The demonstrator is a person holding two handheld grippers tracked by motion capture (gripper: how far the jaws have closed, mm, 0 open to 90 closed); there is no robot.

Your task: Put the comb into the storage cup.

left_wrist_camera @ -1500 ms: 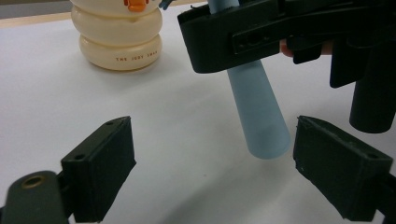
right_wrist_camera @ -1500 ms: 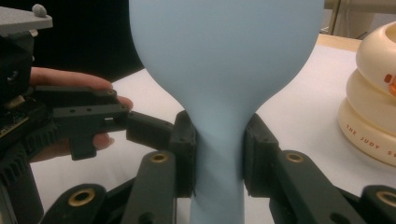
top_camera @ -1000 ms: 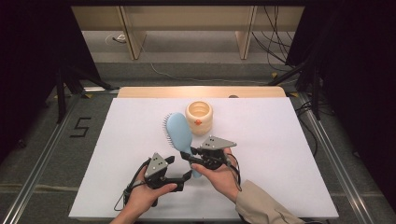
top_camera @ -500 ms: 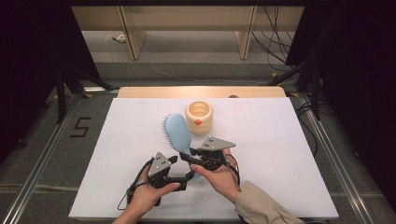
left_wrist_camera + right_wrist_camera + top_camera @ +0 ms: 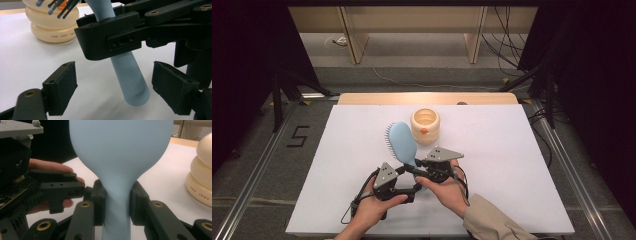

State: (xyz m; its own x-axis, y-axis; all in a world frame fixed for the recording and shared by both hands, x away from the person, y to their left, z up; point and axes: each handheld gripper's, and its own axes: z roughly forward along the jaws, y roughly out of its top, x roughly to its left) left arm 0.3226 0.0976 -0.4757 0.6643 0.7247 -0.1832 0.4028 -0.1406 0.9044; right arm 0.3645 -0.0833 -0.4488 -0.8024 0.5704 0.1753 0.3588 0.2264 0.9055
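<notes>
A light blue hairbrush (image 5: 402,142) is held tilted over the white table, its bristles facing left. My right gripper (image 5: 117,205) is shut on the brush's neck, just below the wide head (image 5: 120,150). My left gripper (image 5: 117,91) comes in from the left at the handle's lower end (image 5: 130,80). Its jaws have just been closing. The handle stands between them, with a gap on both sides and neither pad touching. In the high view, the left gripper (image 5: 416,184) and right gripper (image 5: 414,170) meet near the table's front middle.
A cream ribbed cup (image 5: 425,126) with an orange mark stands just behind the brush head, close to it, and is also seen as the cup (image 5: 50,27). The white table top (image 5: 522,150) stretches out to both sides. Dark floor and cables surround it.
The left gripper's jaws look slightly narrower around the handle end. The brush, the right gripper and both hands keep their places.
</notes>
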